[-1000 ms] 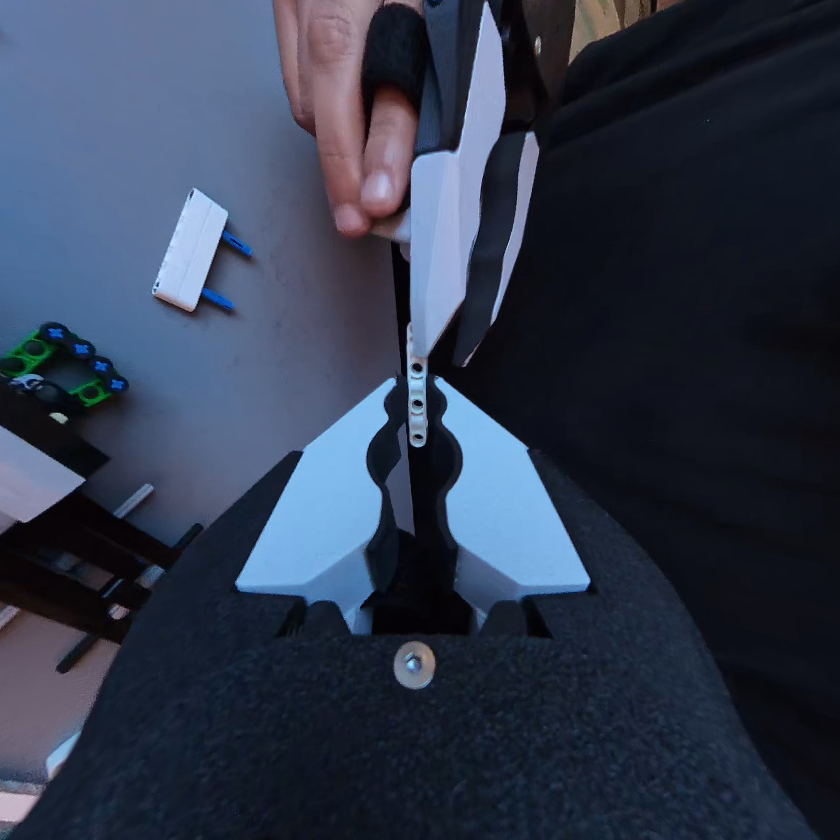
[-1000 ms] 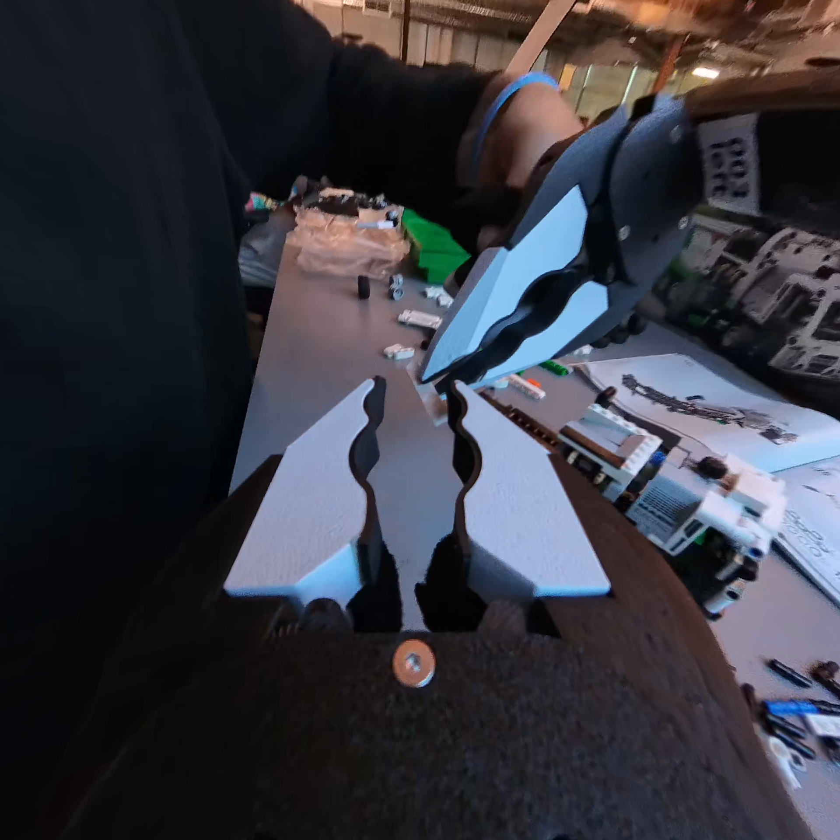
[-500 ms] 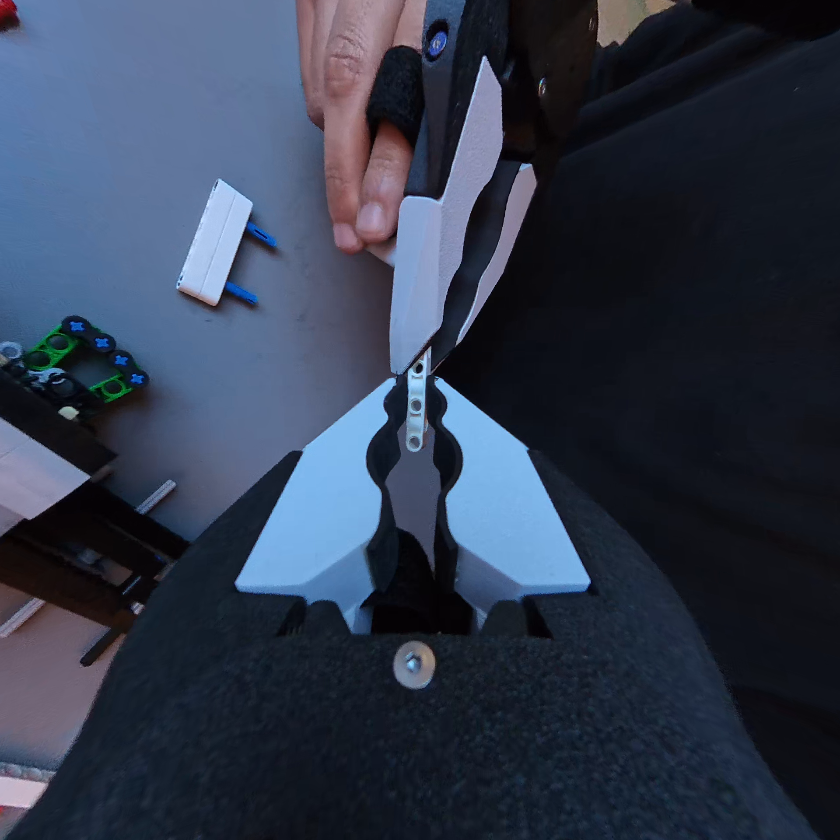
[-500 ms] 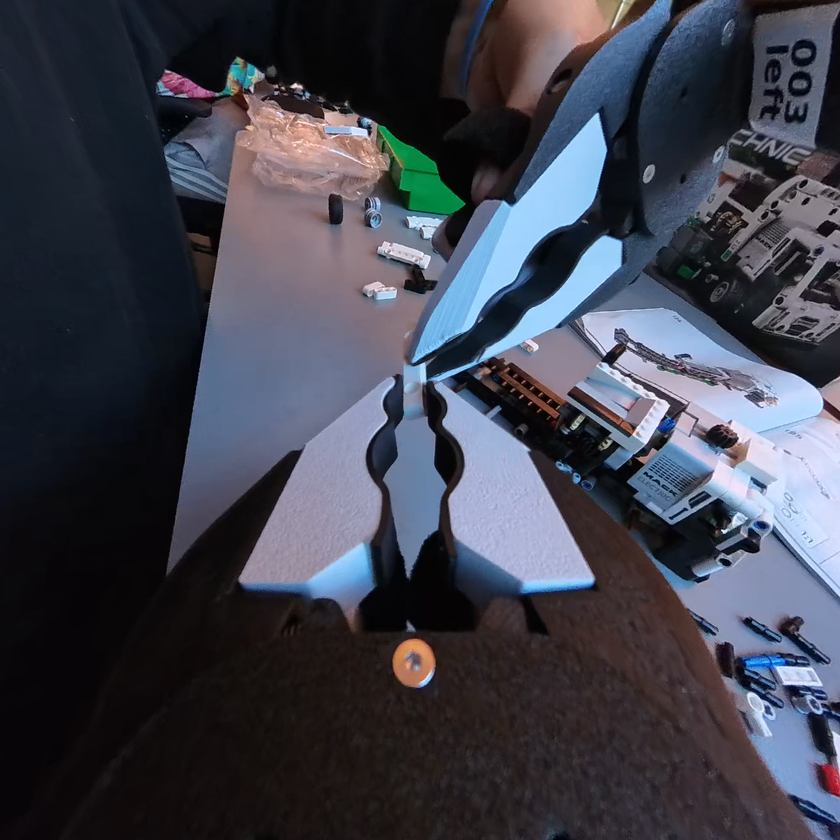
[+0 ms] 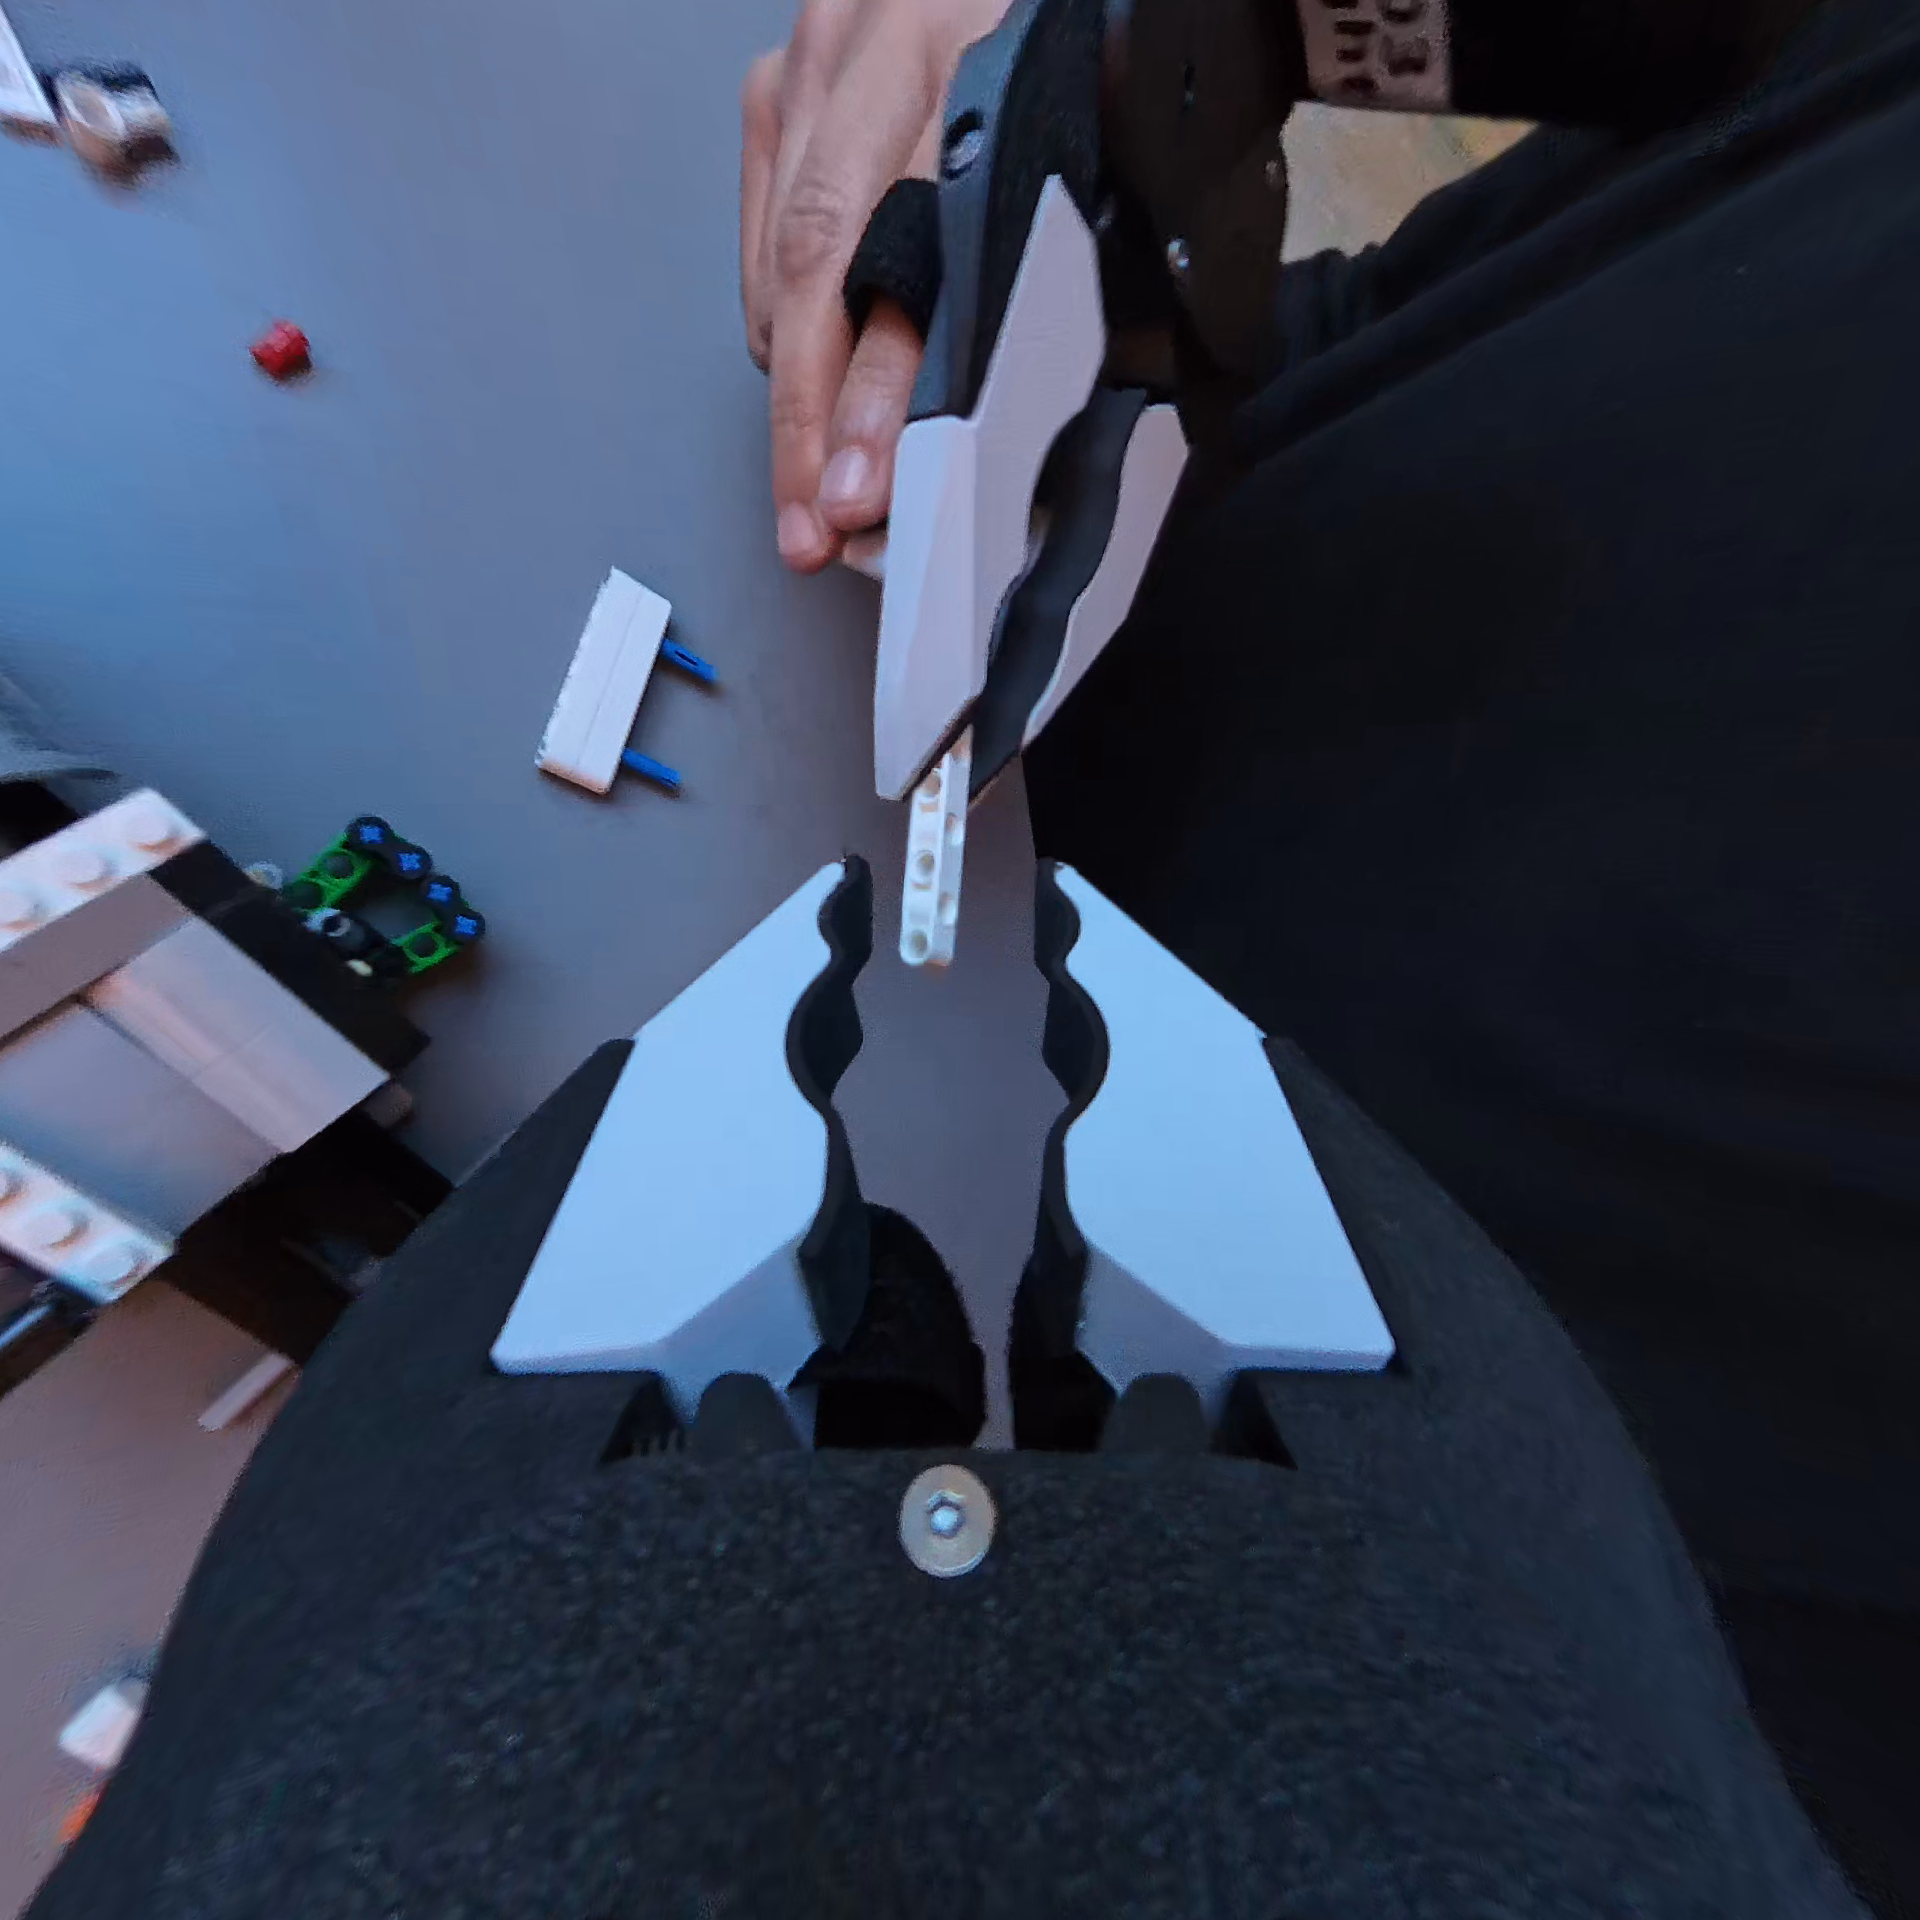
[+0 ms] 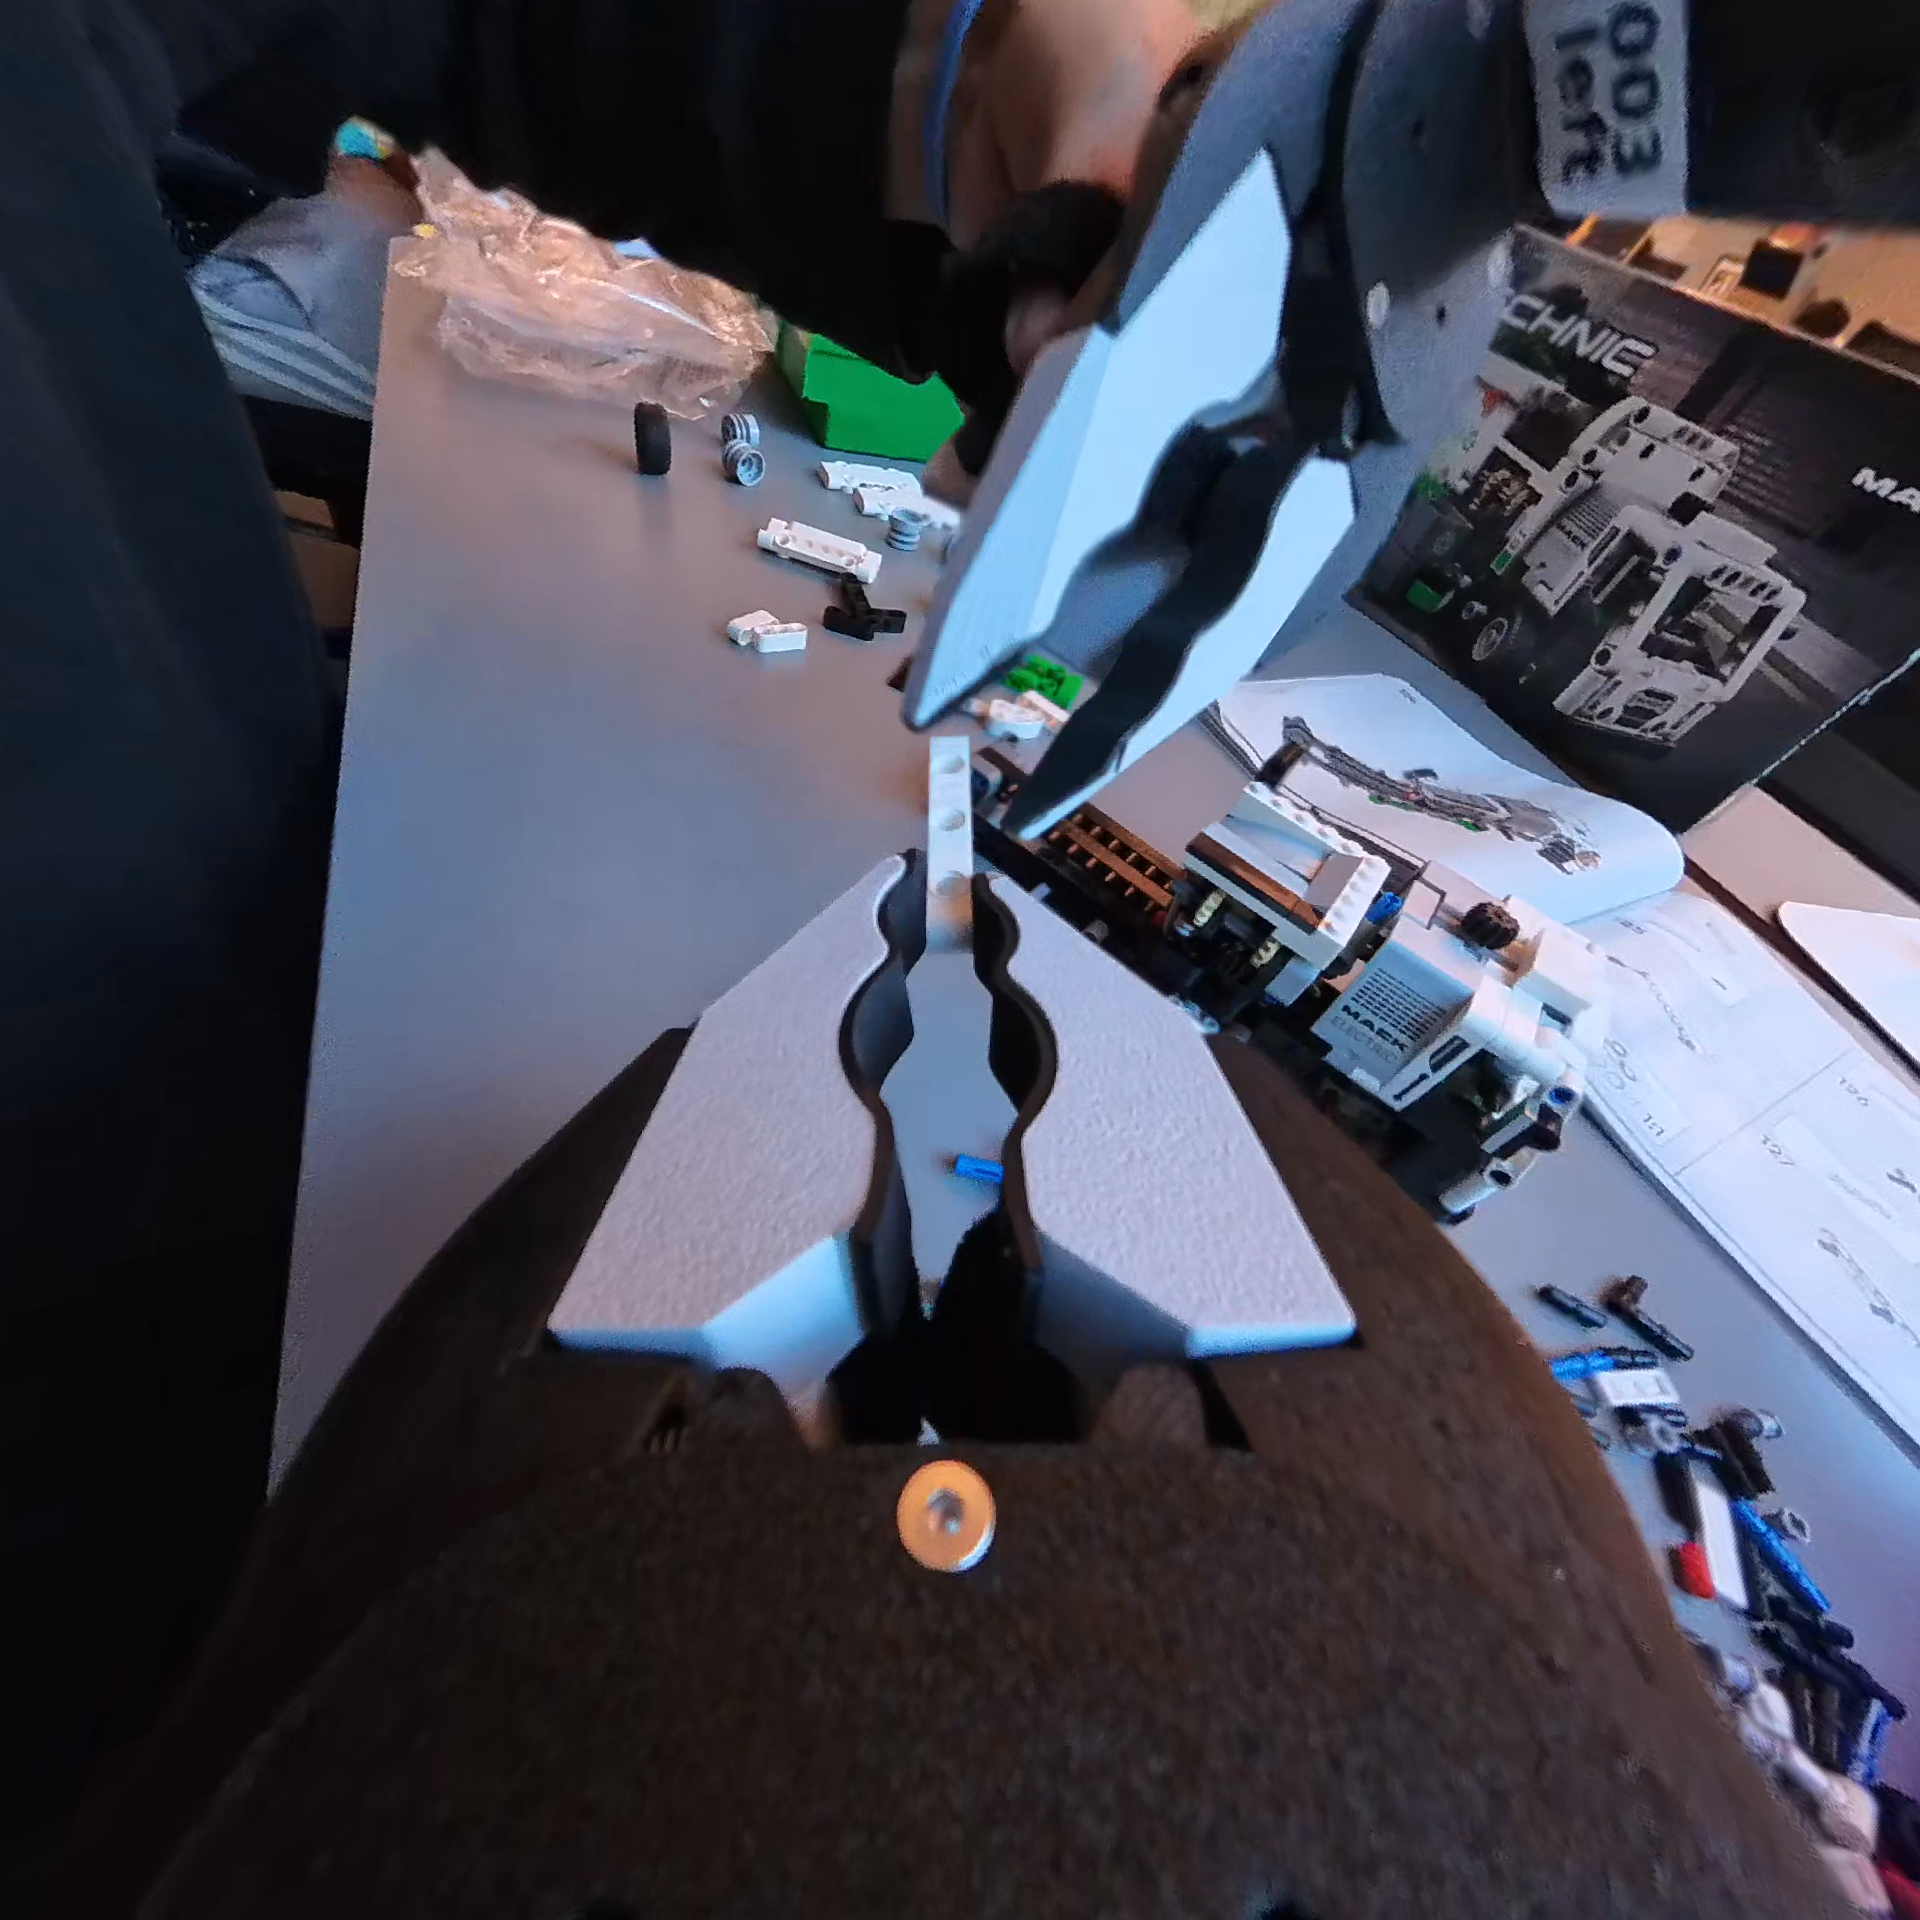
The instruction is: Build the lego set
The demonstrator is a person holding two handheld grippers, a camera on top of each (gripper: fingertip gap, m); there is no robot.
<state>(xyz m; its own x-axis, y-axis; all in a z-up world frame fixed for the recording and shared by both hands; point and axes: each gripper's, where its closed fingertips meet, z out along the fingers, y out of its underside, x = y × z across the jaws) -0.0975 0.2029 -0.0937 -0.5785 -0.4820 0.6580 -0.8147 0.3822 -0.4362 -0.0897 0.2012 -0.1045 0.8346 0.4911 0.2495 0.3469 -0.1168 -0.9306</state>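
Risk imo: right gripper (image 6: 948, 883) pinches the white beam (image 6: 950, 831) only by its end w/ left gripper (image 5: 945, 883) spread wide around it, so a nudge could drop it beside the truck (image 6: 1382, 997).

Your white beam (image 6: 950, 844), a thin strip with a row of round holes, stands nearly upright above the grey desk (image 6: 561, 831), off its surface. Your part-built white and black truck (image 6: 1382, 997) sits on the desk toward its right side. A white panel with two blue pins (image 5: 608, 696) lies flat on the desk, well apart from the beam, and a green and black frame piece (image 5: 390, 899) lies just beside the truck.
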